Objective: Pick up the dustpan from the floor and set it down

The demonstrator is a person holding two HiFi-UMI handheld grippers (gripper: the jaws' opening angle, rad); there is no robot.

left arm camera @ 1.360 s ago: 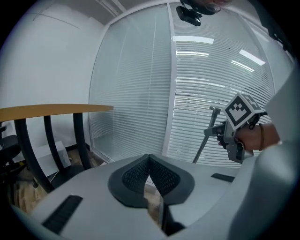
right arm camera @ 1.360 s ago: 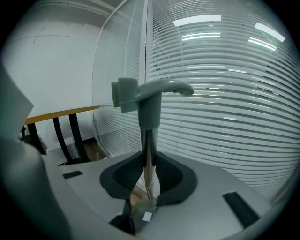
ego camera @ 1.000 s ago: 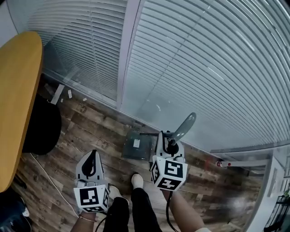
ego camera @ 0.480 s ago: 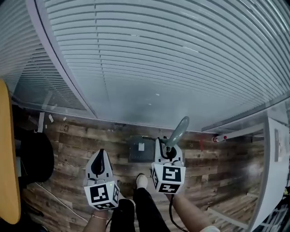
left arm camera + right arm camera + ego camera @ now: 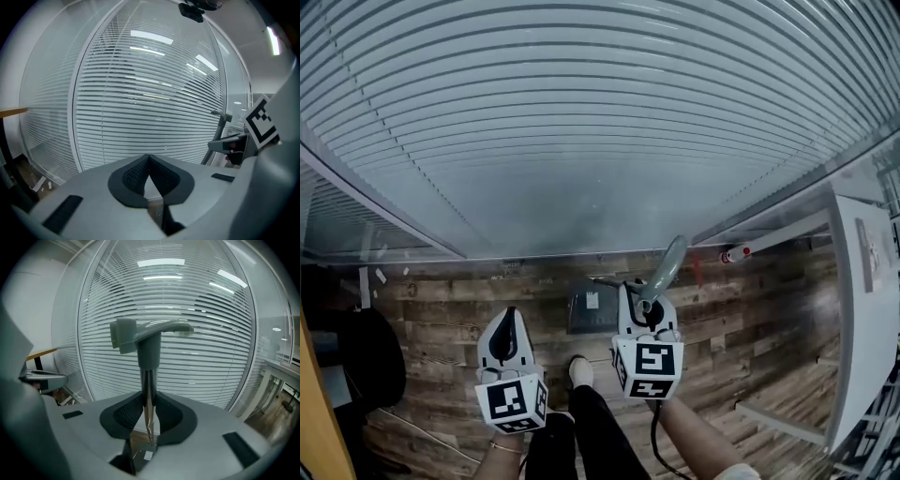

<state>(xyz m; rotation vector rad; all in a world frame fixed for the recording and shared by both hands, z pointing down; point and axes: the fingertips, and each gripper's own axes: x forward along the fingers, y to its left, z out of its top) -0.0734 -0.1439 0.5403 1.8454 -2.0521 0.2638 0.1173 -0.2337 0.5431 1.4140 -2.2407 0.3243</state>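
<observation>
1. The step in hand looks like carrying the dustpan (image 5: 592, 312) to a spot and setting it down. To do it well, the person should grip the pole firmly so it does not slip or swing.
2. The person should bring it down slowly and straight until the flat pan sits on the wood floor (image 5: 441, 309). Only then should the jaws let go.
3. A good spot would be bare floor, away from the person's shoe (image 5: 578, 370) and not bumping the glass wall with blinds (image 5: 600, 141).
4. The right gripper (image 5: 639, 292) has its jaws partway closed. They press on the thin metal pole (image 5: 148, 397) of the dustpan. The pole stands up straight between the two dark pads.
5. The left gripper (image 5: 508, 317) has its jaws closed, with the tips touching. It holds nothing.
6. The grey handle top (image 5: 668, 262) sticks up past the right gripper and leans toward the glass wall.
7. The flat pan is lower down. In the head view it shows just left of the right gripper, between the two grippers and a bit ahead of them.
8. The pan is low, close to the floor. The pictures do not show whether it touches the floor or hangs just above it.
</observation>
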